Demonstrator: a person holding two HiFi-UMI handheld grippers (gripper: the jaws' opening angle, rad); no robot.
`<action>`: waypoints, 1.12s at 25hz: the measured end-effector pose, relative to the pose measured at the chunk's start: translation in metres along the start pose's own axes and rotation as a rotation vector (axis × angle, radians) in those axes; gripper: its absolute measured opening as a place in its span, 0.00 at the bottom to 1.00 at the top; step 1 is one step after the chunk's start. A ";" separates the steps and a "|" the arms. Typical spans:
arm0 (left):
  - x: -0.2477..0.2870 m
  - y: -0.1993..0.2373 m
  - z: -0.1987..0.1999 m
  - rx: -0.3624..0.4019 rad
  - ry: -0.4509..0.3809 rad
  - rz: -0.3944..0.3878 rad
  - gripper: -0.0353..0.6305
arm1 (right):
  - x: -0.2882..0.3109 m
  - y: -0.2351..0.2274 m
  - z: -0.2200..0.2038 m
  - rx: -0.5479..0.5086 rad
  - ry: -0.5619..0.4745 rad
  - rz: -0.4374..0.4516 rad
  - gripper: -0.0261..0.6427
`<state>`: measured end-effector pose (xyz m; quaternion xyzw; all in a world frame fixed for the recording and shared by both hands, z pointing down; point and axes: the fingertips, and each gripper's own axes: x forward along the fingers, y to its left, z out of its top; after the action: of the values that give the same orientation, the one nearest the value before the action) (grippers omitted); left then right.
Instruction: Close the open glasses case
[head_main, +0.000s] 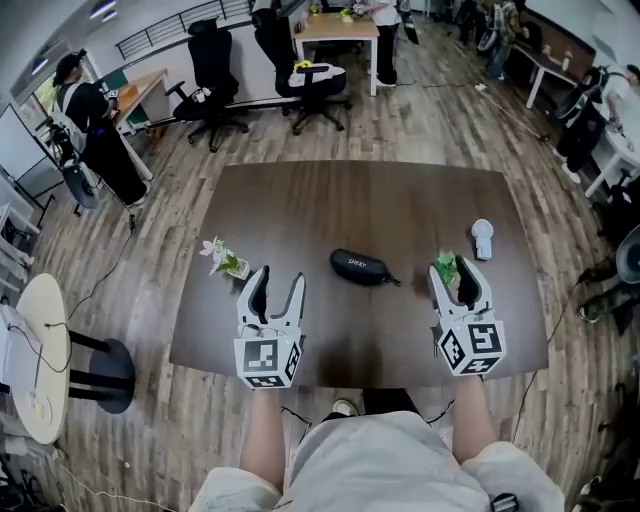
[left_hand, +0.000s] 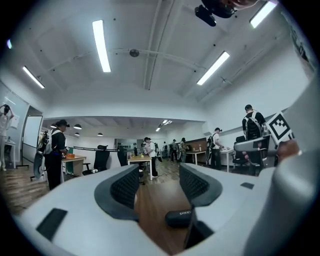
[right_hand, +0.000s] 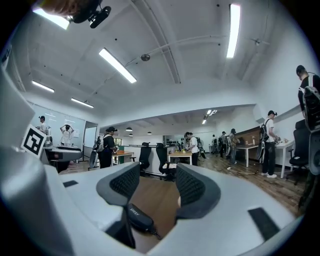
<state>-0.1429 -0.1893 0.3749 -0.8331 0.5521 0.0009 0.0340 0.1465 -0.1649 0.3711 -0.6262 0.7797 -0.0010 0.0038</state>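
Observation:
A black glasses case (head_main: 358, 267) lies with its lid down in the middle of the dark wooden table (head_main: 370, 200). My left gripper (head_main: 279, 278) rests to the case's left near the front edge, open, with nothing between its jaws. My right gripper (head_main: 457, 270) stands to the case's right, also open and holding nothing. In the left gripper view the case (left_hand: 180, 218) lies low and to the right of the left gripper (left_hand: 159, 177). In the right gripper view the case (right_hand: 139, 217) sits low and to the left of the right gripper (right_hand: 156, 175).
A small flower sprig in a pot (head_main: 222, 258) stands left of the left gripper. A green plant (head_main: 446, 266) sits right by the right gripper's jaws, and a white object (head_main: 482, 238) lies beyond it. Office chairs (head_main: 212, 75), desks and people fill the room behind.

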 end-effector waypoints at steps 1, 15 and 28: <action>0.009 -0.006 0.000 0.004 -0.003 -0.015 0.44 | 0.001 -0.007 -0.001 -0.001 0.000 -0.007 0.39; 0.085 -0.033 -0.019 0.022 0.052 -0.085 0.43 | 0.043 -0.049 -0.014 0.026 0.027 -0.035 0.38; 0.085 -0.021 -0.054 0.011 0.123 -0.057 0.43 | 0.081 0.019 -0.065 -0.096 0.170 0.163 0.39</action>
<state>-0.0923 -0.2622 0.4264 -0.8467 0.5293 -0.0545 0.0046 0.1103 -0.2398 0.4355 -0.5580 0.8245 -0.0166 -0.0922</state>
